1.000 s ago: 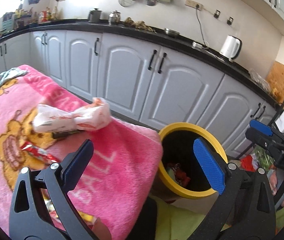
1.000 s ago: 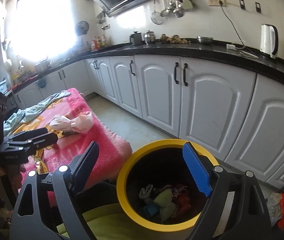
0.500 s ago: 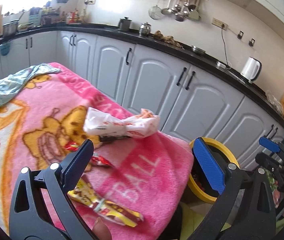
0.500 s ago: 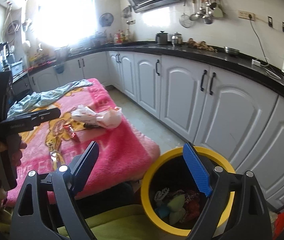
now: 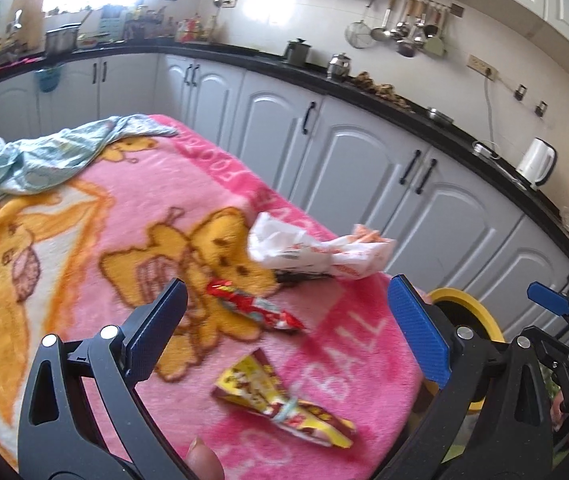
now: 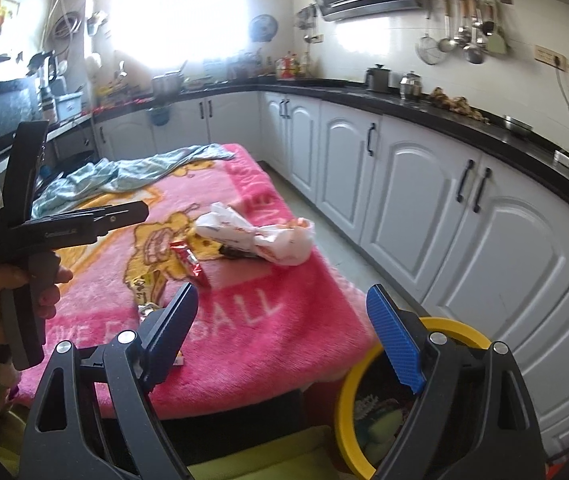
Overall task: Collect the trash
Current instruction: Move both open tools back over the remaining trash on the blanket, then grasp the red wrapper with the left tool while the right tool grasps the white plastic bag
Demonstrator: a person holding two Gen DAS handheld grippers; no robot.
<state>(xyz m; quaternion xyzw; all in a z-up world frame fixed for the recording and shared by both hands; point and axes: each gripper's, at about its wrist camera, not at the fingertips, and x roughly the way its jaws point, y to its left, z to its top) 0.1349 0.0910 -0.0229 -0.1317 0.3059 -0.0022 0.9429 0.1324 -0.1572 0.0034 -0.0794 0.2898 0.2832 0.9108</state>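
On the pink blanket (image 5: 188,216) (image 6: 268,344) lie three pieces of trash. A crumpled white and orange bag (image 5: 316,254) (image 6: 256,240) sits near the far edge. A red wrapper (image 5: 252,308) (image 6: 188,262) lies just in front of it. Nearest is a yellow wrapper (image 5: 280,404) (image 6: 144,292). My left gripper (image 5: 288,332) hovers open over the two wrappers, holding nothing. My right gripper (image 6: 284,340) is open and empty above the blanket's near corner, beside the yellow bin (image 6: 460,332) (image 5: 472,312), which holds trash.
A light blue cloth (image 5: 44,160) is bunched at the blanket's far left. White cabinets (image 6: 424,200) under a black counter run along the right and back. A white kettle (image 5: 534,162) stands on the counter. A strip of floor separates the cabinets from the blanket.
Both grippers swung left, from over the yellow bin to over the pink blanket. The wrappers came into the left view and the bin slid to the right edge. Both stayed open.
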